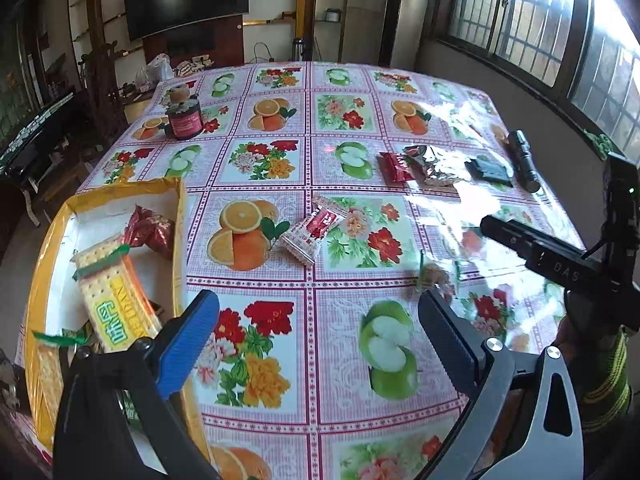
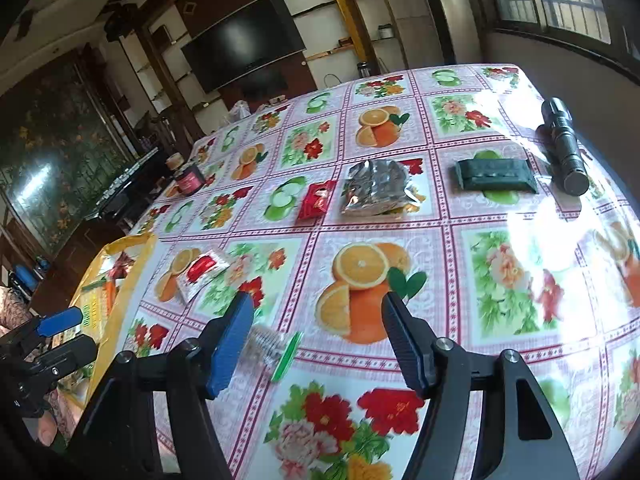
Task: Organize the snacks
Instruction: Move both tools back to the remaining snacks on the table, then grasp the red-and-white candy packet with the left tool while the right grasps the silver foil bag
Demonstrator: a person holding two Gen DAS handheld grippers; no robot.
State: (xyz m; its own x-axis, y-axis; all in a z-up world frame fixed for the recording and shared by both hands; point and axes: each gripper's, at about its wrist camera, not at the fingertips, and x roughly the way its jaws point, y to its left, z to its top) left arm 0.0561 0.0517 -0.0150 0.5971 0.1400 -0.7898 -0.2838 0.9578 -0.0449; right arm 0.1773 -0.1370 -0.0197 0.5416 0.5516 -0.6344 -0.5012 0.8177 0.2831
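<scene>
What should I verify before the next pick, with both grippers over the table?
1. Left gripper open and empty: ok.
2. Right gripper open, pads off everything: ok.
3. Clear green-edged packet settled on the tablecloth: cannot tell; it is blurred beside the right gripper's blue finger.
4. Yellow box has room: ok, bare white floor shows.
5. Red-and-white packet lies alone, reachable from above: ok.
6. All snacks boxed: not ok; red packet and silver bag remain out.
</scene>
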